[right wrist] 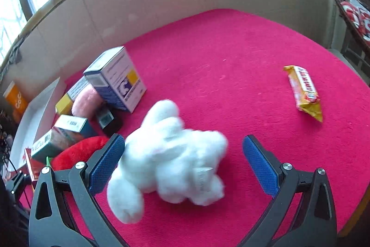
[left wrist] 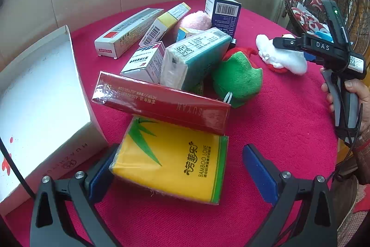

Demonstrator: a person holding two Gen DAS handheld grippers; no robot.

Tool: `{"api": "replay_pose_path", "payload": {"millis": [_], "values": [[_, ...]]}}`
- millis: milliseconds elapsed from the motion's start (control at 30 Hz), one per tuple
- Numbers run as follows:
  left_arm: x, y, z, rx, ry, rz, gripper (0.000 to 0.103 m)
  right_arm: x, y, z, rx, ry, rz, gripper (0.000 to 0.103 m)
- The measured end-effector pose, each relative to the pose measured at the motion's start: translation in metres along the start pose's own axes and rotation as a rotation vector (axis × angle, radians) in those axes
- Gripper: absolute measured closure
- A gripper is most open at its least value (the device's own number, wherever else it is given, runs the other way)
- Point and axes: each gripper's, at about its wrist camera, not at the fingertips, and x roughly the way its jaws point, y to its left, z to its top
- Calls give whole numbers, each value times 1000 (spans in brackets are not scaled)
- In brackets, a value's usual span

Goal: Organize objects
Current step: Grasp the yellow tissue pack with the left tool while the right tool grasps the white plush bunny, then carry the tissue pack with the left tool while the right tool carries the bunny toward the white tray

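The left tongs (left wrist: 178, 168) are wide apart around the yellow tissue pack (left wrist: 171, 159), near the front edge of the red table (left wrist: 277, 122). One pad touches it. The right tongs (right wrist: 182, 163) are apart too, around the white bunny (right wrist: 171, 156) in the middle. I think both are about to grab. Next they must squeeze, then lift toward the white box (left wrist: 41, 94) at the left edge.

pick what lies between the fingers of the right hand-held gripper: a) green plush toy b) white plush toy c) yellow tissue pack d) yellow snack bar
b: in the right wrist view the white plush toy lies on the red cloth between the open fingers of the right hand-held gripper; the yellow snack bar lies well off to the side.
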Motion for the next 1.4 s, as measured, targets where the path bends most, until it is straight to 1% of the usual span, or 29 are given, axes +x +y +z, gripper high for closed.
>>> {"api": "replay_pose_path", "payload": {"millis": [100,133,167,200,233,267,300,333,400,467,567,800,967,1067,1167,1300,1400], "values": [[-1,0,0,-1,-3,15,8,13,4,-3,26,58,41,0],[-1,2,0,-6,-6,17,10,13,7,-5,21,52,30,0],[-2,3,0,-11,-10,21,16,13,12,-6,-4,41,5,0],[-3,4,0,-17,-14,27,24,15,13,-7,-12,51,0,0],[-5,6,0,-23,-21,30,24,14,14,-7,-16,47,-3,2],[-5,6,0,-25,-23,24,25,13,13,-7,-13,41,5,6],[-5,7,0,-26,-24,22,26,11,12,-8,-9,36,15,22],[-6,6,0,-23,-27,25,26,9,10,-8,-2,30,35,24],[-7,4,0,-15,-33,35,27,8,8,-8,3,26,43,27],[-11,1,-1,-9,-53,45,27,6,9,-8,-2,21,42,28],[-19,-1,-3,-13,-98,70,27,3,17,-8,-24,-9,30,29],[-45,-1,-8,-50,-240,159,27,-9,26,-8,-60,-96,2,29],[-52,9,-9,-109,-288,208,27,-16,26,-10,-52,-136,-22,29],[-59,18,-11,-169,-323,239,27,-24,27,-12,-46,-185,-38,29],[-67,24,-14,-214,-366,273,27,-36,31,-15,-51,-256,-48,29],[-73,26,-17,-238,-402,307,27,-51,47,-20,-109,-354,-81,29],[-77,28,-20,-252,-421,323,27,-58,63,-25,-180,-395,-97,29]]}}
